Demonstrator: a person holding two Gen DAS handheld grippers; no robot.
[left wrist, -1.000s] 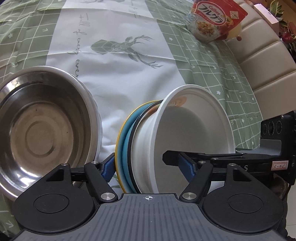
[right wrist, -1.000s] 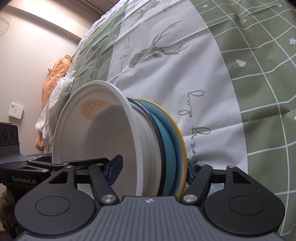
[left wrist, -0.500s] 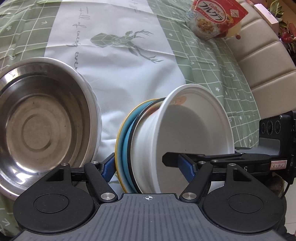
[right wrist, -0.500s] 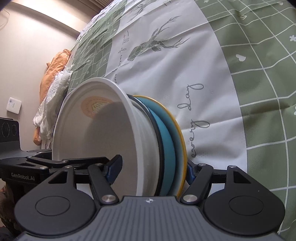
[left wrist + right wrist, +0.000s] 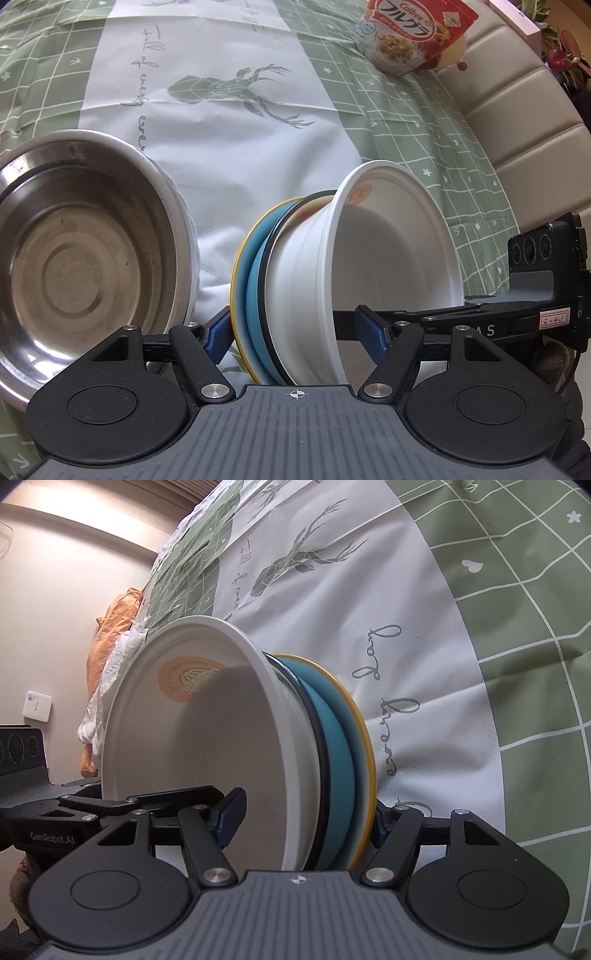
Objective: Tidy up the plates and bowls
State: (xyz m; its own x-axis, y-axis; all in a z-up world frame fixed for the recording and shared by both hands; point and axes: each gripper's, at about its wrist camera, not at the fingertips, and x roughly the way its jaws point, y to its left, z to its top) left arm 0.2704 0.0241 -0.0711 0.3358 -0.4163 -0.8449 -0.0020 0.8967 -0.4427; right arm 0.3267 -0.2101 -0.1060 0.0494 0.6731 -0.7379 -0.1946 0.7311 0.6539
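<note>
A stack of dishes is held on edge above the table: a white bowl (image 5: pixel 388 251) nested on a black-rimmed dish, a blue plate (image 5: pixel 256 295) and a yellow-rimmed plate (image 5: pixel 236 273). My left gripper (image 5: pixel 295 332) is shut on the stack from one side. My right gripper (image 5: pixel 303 819) is shut on the same stack (image 5: pixel 229 738) from the opposite side; its body shows in the left wrist view (image 5: pixel 517 325). A steel bowl (image 5: pixel 77 254) sits inside a white bowl at the left.
A green and white deer-print tablecloth (image 5: pixel 229 110) covers the table. A cereal bag (image 5: pixel 413 33) lies at the far right. A beige padded seat (image 5: pixel 524 110) runs along the right edge. An orange cloth (image 5: pixel 110 635) hangs beyond the far table end.
Both grippers have carried the stack a little nearer the steel bowl. The grip has not changed.
</note>
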